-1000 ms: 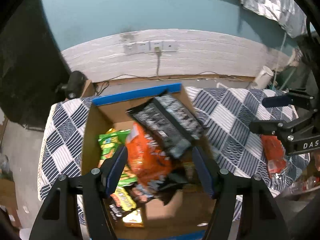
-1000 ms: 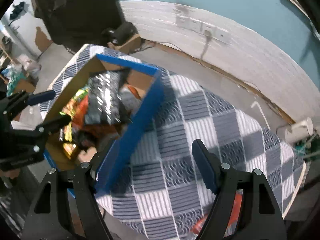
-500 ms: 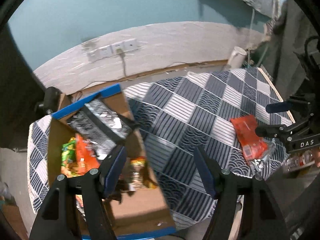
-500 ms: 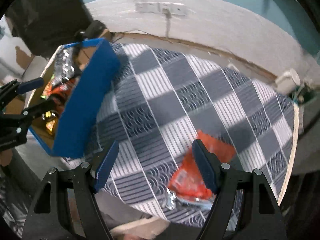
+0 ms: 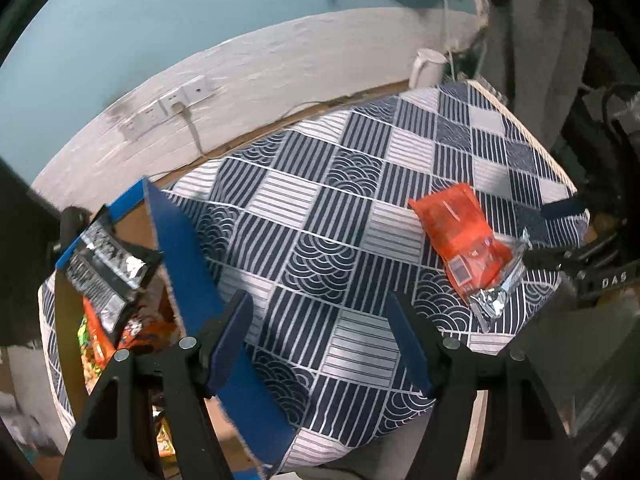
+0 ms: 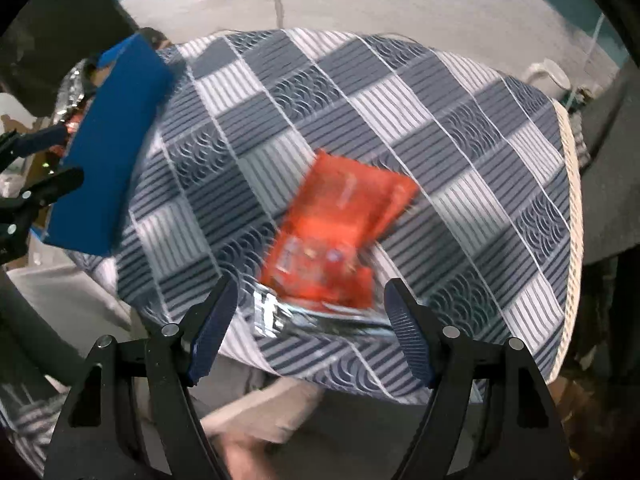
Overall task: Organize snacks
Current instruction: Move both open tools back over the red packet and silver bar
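An orange-red snack packet [image 5: 464,240] with a silver crimped end lies on the checked tablecloth [image 5: 320,220] near the table's right front edge. In the right wrist view the packet [image 6: 340,232] lies just ahead of my open, empty right gripper [image 6: 310,320], its silver end between the fingertips. My right gripper also shows in the left wrist view [image 5: 560,236] beside the packet. A blue-sided cardboard box [image 5: 192,264] at the left holds a black-and-silver bag [image 5: 104,268] and other snacks. My left gripper [image 5: 320,328] is open and empty over the cloth, right of the box.
A white mug [image 5: 426,66] stands at the table's far right corner. Wall sockets with a cable [image 5: 176,108] are behind the table. Grey fabric [image 5: 532,40] hangs at the far right. The box wall [image 6: 116,152] stands at the left in the right wrist view.
Both grippers have swung right, away from the box. My left gripper went from over the box to over the cloth. My right gripper has closed in on the orange packet.
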Demonstrator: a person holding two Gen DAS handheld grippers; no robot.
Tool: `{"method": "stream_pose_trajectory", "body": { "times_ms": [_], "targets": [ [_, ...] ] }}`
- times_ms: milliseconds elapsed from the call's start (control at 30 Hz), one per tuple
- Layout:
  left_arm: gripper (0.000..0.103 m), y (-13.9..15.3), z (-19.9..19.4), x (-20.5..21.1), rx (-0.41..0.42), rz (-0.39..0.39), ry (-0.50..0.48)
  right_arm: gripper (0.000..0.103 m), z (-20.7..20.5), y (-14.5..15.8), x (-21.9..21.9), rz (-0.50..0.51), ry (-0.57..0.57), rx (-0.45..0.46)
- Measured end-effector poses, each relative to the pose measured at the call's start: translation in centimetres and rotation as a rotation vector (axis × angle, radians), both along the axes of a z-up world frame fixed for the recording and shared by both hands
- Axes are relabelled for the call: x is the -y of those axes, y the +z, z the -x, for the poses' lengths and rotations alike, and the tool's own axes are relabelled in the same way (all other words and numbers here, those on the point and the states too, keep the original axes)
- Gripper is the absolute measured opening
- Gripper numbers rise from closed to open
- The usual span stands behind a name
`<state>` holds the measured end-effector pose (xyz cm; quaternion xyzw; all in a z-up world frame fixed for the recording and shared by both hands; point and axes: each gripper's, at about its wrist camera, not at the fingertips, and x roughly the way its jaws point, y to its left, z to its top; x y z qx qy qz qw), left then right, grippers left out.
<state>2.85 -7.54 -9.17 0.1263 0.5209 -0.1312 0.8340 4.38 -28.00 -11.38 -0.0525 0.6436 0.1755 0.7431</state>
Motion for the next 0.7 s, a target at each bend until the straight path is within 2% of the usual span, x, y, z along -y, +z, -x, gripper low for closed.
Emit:
{"method": "stream_pose_trajectory", "body": {
  "times_ms": [267, 700],
  "targets": [
    [0.071, -2.4, 0.1, 3.2, -0.03, -0.074, -0.071, 0.076, 1.3, -1.9, 2.9, 0.057, -0.006, -0.048],
    [0.071, -4.4, -0.6, 5.7, -0.048, -0.084, -0.117, 0.076, 2.5, -5.0, 4.7, 0.124, 0.013, -0.133]
  ]
}}
